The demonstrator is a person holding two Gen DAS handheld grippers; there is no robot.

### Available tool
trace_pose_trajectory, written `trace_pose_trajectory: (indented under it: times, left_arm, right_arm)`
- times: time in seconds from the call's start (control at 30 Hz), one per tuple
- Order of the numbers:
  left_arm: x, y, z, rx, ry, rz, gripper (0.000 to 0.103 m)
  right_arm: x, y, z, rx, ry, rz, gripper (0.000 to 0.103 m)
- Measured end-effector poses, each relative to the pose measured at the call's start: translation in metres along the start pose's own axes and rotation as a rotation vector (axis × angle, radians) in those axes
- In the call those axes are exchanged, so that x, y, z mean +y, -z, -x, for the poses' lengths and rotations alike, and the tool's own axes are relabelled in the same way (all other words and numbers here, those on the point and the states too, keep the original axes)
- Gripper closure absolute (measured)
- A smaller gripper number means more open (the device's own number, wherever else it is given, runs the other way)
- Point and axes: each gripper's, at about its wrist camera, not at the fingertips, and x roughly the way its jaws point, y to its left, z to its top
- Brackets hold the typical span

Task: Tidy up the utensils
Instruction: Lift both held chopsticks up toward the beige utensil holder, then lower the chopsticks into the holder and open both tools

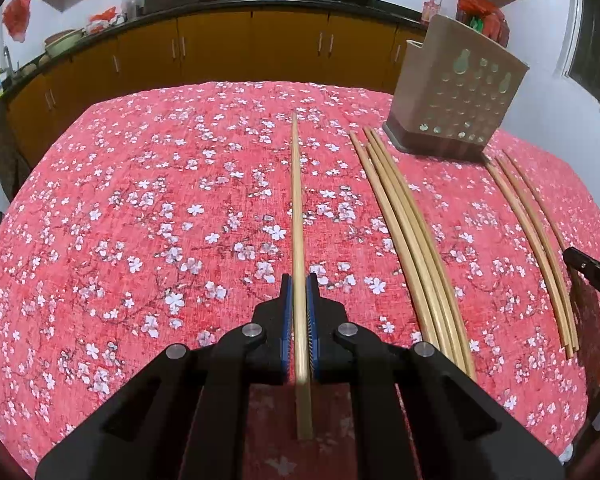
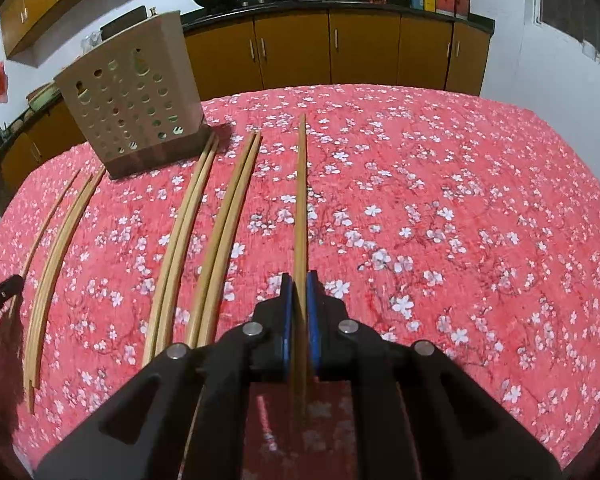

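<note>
— Chopsticks, where are they, seen from your left claw?

— My left gripper is clamped on one pale wooden chopstick, long and slim, pointing away over the red flowered tablecloth. Four more lie bunched to its right, another three further right, near the beige perforated holder.

— And from the right one?

— My right gripper pinches its own chopstick. To its left lie two pairs side by side, the holder standing beyond them.
</note>
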Motion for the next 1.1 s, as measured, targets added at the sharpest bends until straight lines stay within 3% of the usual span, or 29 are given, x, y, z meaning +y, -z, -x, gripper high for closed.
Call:
trace_pose_trajectory:
  times: [0.2,0.73,1.1]
  left_arm:
    - [-0.004,-0.006,0.0,0.003,0.004,0.0,0.096]
    - [0.012,-0.064,0.085,-0.279,0.052,0.071,0.096]
    - [0.028,-0.118,0.118,-0.386,0.036,0.098,0.096]
  right_arm:
    - [-0.005,-0.008,0.016,-0.038,-0.025,-0.031,0.095]
    - [-0.012,-0.055,0.095,-0.309,-0.034,-0.053,0.095]
    - [-0.009,-0.109,0.136,-0.438,-0.068,-0.033,0.095]
